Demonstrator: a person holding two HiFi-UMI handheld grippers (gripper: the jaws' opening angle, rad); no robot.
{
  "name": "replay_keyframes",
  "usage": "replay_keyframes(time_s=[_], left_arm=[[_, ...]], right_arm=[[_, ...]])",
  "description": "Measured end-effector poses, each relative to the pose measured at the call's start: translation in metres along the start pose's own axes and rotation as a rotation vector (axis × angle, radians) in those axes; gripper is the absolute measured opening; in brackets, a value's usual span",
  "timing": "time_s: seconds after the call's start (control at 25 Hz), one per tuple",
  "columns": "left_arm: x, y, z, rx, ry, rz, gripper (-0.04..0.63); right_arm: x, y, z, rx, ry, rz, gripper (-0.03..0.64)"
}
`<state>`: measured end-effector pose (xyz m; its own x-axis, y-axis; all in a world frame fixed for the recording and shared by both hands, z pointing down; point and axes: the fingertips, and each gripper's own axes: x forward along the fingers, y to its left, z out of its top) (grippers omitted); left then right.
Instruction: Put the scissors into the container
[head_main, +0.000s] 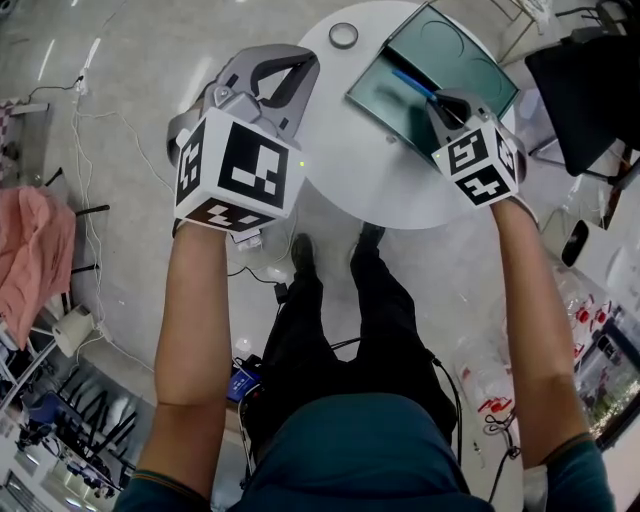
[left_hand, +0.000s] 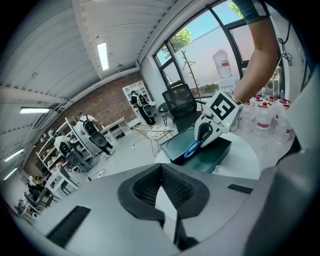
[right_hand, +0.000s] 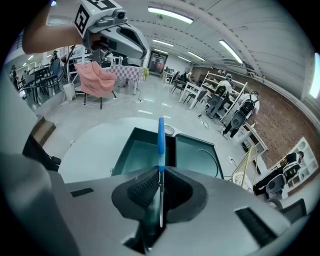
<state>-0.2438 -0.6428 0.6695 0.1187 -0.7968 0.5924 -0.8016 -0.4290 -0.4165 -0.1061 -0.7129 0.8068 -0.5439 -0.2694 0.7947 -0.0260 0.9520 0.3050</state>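
right gripper (right_hand: 159, 185): jaws closed tight on the scissors (right_hand: 160, 145); metal blades sit between the pads, blue handle sticks out past the tips
scissors position: held over the dark green container (right_hand: 135, 155), edge-on, lined up near the divide between its two halves; can't tell if the handle touches the inside
left gripper view: blue handle loop (left_hand: 192, 148) hangs down from the right gripper over the container's open top
left gripper (left_hand: 162, 192): jaws closed together, nothing in them; held up off the bench at its 10 o'clock edge, well apart from the container
container on bench: at 1 o'clock on the round white bench (head_main: 350, 170) in the head view
tape roll (head_main: 343, 36): at 12 o'clock on the bench, just beside the container, lying flat
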Motion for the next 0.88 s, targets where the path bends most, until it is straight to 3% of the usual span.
replay_keyframes(time_s=[0.48, 0.88], left_arm=[[0.015, -0.003, -0.012, -0.01, 0.006, -0.004, 0.018], [-0.003, -0.001, 0.004, 0.003, -0.006, 0.008, 0.018]], right_arm=[[0.027, 0.01, -0.016, -0.065, 0.056, 0.007, 0.052], [0.007, 0.011, -0.003, -0.073, 0.035, 0.01, 0.052]])
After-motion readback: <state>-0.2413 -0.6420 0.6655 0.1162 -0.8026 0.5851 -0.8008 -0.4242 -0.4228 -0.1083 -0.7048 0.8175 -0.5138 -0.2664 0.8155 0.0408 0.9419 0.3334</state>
